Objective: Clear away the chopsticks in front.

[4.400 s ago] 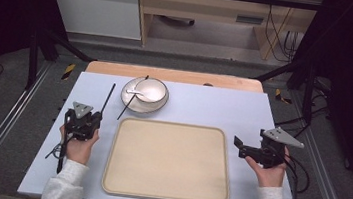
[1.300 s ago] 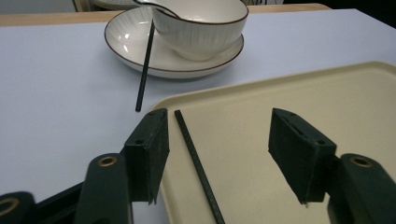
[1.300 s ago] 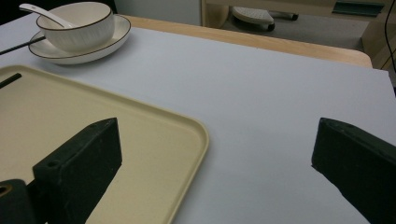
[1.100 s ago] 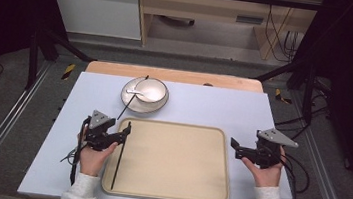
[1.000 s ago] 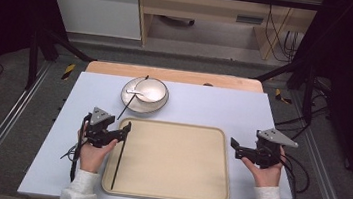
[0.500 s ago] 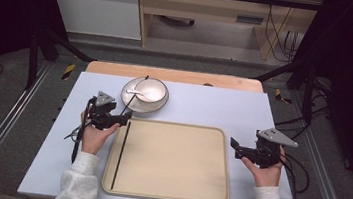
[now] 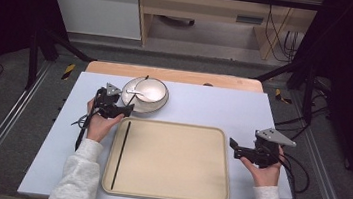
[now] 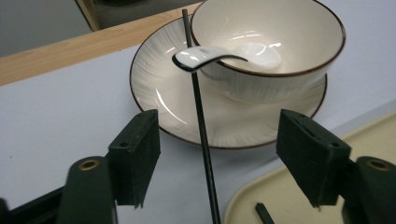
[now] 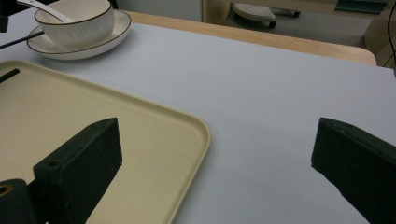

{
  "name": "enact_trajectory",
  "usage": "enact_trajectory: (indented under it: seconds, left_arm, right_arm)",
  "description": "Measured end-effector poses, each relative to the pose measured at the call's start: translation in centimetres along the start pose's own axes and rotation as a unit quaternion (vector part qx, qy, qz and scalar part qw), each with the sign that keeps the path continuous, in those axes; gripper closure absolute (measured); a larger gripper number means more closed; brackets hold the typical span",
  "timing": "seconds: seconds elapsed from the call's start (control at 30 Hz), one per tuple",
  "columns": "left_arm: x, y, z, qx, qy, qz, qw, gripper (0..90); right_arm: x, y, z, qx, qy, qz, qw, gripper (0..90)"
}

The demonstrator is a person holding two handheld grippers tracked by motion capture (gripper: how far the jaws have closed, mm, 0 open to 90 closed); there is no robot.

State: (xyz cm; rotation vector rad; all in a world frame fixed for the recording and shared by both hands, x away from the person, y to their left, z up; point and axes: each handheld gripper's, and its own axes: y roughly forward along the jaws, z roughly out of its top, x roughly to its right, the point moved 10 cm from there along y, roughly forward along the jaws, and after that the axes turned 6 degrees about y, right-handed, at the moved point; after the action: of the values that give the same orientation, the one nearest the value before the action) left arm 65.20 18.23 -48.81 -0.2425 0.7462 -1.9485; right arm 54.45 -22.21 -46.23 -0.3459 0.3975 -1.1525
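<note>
Pale blue table under my left tool point(image 8: 217, 154), jaws gaping and just narrowing around an untouched black chopstick point(image 8: 201, 126) leaning on the saucer point(image 8: 154, 93); my right tool point(image 9: 215, 172) hovers open, no writing legible.

Even, soft overhead light; dark surroundings in the high view, glare streaks on the bowl point(image 8: 280, 42), near tongs slightly blurred.

Left claw point(image 7: 125, 108) sits left of centre in the high view, jaws apart and just been closing a little (nothing pinched). Right claw point(image 7: 233, 145) rests at right, jaws wide apart.
</note>
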Motion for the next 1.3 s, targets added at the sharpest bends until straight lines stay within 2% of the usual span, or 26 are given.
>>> enact_trajectory:
  seconds: [0.2,0.23,0.3,0.47,0.67,0.73,0.87,1.1,1.3]
  left_arm:
    - [-0.7,1.3,0.0,-0.021,0.005,0.01,0.9997,37.4]
    - [-0.9,1.5,0.0,-0.021,0.008,0.013,0.9997,40.5]
    - [-1.1,1.9,0.1,-0.025,0.01,0.009,0.9996,41.4]
    - [-1.3,2.8,0.1,-0.032,0.015,0.013,0.9993,54.4]
    - [-1.1,3.8,-0.2,-0.036,0.019,0.008,0.9991,59.0]
    - [-1.3,4.2,-0.4,-0.039,0.02,0.01,0.999,63.3]
    - [-1.3,4.5,-0.5,-0.04,0.018,0.008,0.999,64.4]
    - [-1.3,5.2,0.1,-0.044,0.032,0.015,0.9984,69.9]
    - [-1.4,5.6,-0.1,-0.049,0.024,0.014,0.9984,73.9]
  right_arm:
    - [0.0,0.1,0.0,-0.001,0.0,-0.001,1.0,2.3]
    - [0.0,0.1,0.0,-0.001,0.0,-0.002,1.0,2.3]
    - [0.0,0.1,0.0,-0.001,0.0,-0.001,1.0,2.3]
    - [0.0,0.2,-0.1,-0.002,-0.001,-0.001,1.0,2.4]
    - [0.0,0.2,-0.1,-0.004,-0.001,0.0,1.0,2.5]
    - [0.0,0.2,-0.1,-0.003,0.0,0.0,1.0,2.5]
    - [0.0,0.2,-0.1,-0.004,-0.001,0.0,1.0,2.6]
    - [0.0,0.2,-0.2,-0.005,-0.002,-0.002,1.0,2.7]
    - [0.1,0.3,-0.2,-0.005,-0.002,-0.002,1.0,2.8]
